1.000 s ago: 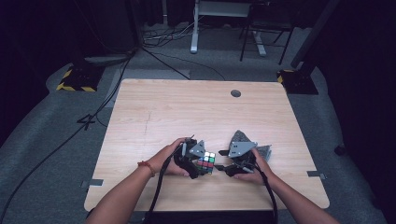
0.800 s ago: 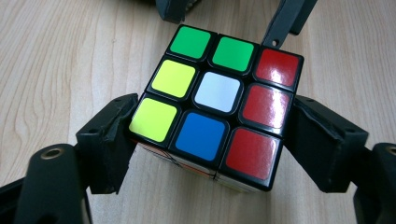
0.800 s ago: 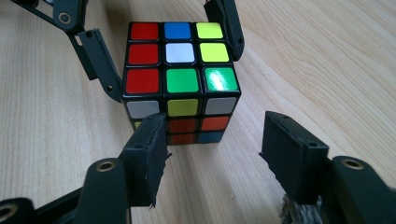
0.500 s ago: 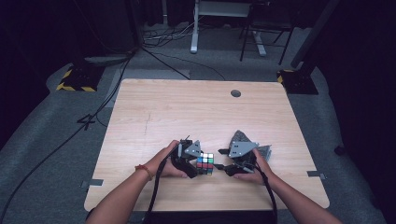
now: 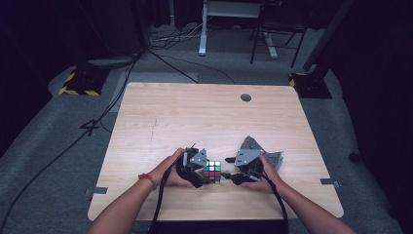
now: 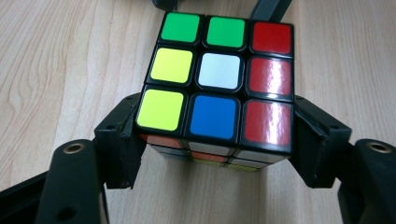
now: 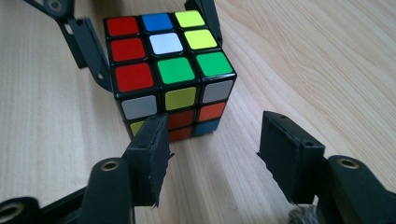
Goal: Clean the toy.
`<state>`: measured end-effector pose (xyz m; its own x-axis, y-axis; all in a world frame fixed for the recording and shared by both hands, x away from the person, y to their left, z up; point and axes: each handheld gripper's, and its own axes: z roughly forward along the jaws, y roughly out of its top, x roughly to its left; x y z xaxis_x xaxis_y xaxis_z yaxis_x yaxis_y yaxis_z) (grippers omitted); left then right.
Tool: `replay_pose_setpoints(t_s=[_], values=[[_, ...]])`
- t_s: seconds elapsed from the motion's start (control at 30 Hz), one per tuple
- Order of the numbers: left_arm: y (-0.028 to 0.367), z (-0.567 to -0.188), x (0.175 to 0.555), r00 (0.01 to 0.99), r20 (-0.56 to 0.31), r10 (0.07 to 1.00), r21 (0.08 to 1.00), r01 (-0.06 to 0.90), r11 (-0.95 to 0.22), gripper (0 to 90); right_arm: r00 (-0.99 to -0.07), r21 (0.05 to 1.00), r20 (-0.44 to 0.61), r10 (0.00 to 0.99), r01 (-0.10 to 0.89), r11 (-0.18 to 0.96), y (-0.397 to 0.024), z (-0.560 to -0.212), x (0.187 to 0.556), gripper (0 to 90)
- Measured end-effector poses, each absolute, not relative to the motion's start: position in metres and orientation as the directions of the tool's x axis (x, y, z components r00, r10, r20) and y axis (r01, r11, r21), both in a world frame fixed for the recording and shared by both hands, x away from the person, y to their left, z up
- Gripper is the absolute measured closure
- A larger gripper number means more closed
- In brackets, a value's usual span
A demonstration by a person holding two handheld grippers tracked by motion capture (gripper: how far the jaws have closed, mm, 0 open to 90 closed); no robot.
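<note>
Rubik's cube (image 5: 212, 171) sits on the wooden table (image 5: 204, 117), lower centre of the high view, between both hands and near the table's front edge.

Left gripper (image 5: 203, 171): jaws have just been closing and now clamp the cube. In the left gripper view the cube (image 6: 219, 84) fills the centre, with one black pad (image 6: 122, 140) against its lower left side and the other against its lower right side. The grip is on the near end of the cube; the far part sticks out past the pads. Top face from this view: green, green, red in the far row; yellow, white, red in the middle; yellow, blue, red nearest.

Right gripper (image 5: 228, 175): jaws have eased in slightly but stand wide, nothing between the pads. In the right gripper view the cube (image 7: 170, 70) is in the upper centre-left of the frame. The left pad (image 7: 152, 154) overlaps the cube's lower edge in the picture; can't tell if it actually touches. The right pad is well clear, over bare wood at lower right. The left gripper's jaws flank the cube at the top of this frame.

Cube rests flat on the table, not lifted. A dark grey cloth (image 5: 275, 158) lies just behind the right hand (image 5: 263, 178). Left hand (image 5: 170, 173) comes in from lower left, with a red band at the wrist.
</note>
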<state>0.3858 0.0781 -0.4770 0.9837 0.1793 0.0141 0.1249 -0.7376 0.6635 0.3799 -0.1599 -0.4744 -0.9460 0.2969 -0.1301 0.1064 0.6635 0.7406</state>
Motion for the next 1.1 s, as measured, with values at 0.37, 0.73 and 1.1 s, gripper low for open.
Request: replay_pose_setpoints(t_s=[0.37, 0.73, 1.1], values=[[0.084, -0.48, 0.387, 0.98, 0.021, 0.198, 0.614, 0.143, -0.776, 22.5, -0.951, 0.776, -0.151, 0.271, 0.056, 0.628, -0.145, -0.463, 0.375, 41.9], [0.097, -0.485, 0.386, 0.964, 0.036, 0.265, 0.615, 0.187, -0.766, 16.7, -0.958, 0.771, -0.173, 0.227, 0.011, 0.637, -0.112, -0.447, 0.38, 51.3], [0.1, -0.492, 0.387, 0.959, 0.022, 0.284, 0.595, 0.216, -0.774, 13.2, -0.965, 0.789, -0.101, 0.241, 0.07, 0.61, -0.096, -0.443, 0.388, 47.4]])
